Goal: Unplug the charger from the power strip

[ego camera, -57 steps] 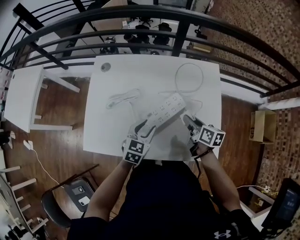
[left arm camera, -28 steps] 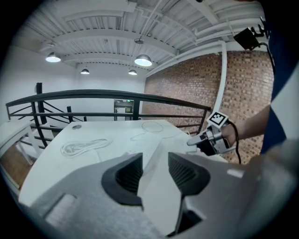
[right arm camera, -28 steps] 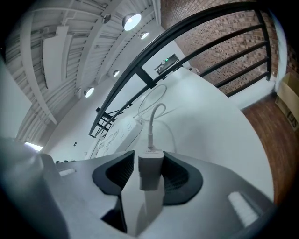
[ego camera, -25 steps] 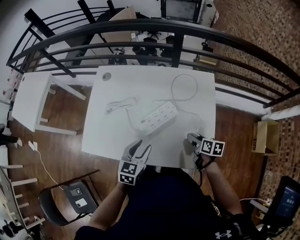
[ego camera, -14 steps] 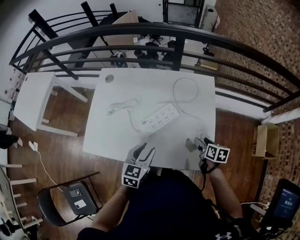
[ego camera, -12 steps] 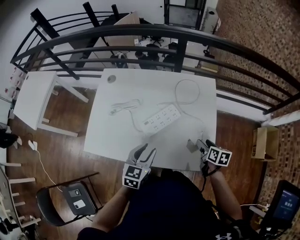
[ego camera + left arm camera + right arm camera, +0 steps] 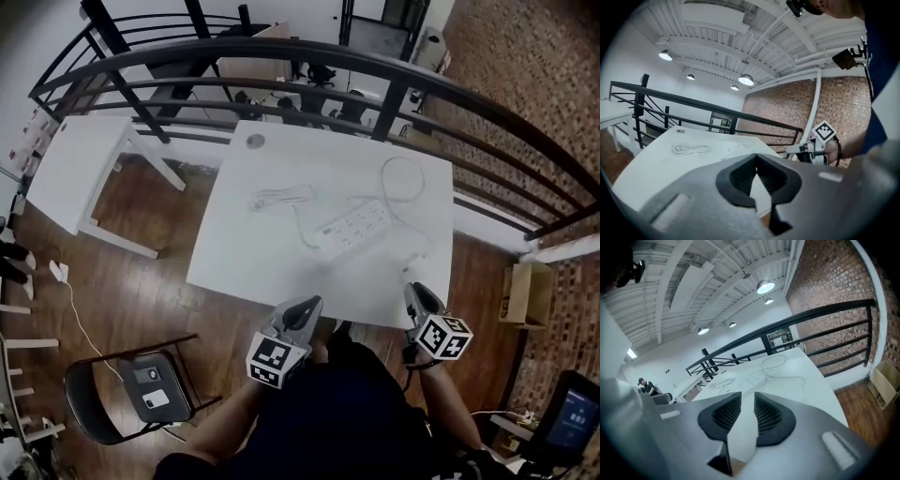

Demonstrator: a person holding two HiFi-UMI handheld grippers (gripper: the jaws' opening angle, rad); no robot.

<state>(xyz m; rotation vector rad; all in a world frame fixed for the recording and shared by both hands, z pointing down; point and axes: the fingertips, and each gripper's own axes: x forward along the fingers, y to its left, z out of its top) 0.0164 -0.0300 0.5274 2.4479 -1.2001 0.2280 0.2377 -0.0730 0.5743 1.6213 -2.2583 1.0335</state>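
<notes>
Charger cable (image 7: 279, 198) lies coiled on the white table (image 7: 234, 253), left of the power strip (image 7: 356, 226) and apart from its body. One strand curves toward the strip's near-left end, but whether a plug sits in a socket there is too small to tell. The strip's own cord (image 7: 405, 178) loops toward the far edge, beneath the black railing (image 7: 309, 56). Both tools hang off the near edge, well apart from the strip. The left gripper (image 7: 305, 305) has its jaws together on nothing. The right gripper (image 7: 413, 291) shows a narrow empty gap, its jaws closing.
</notes>
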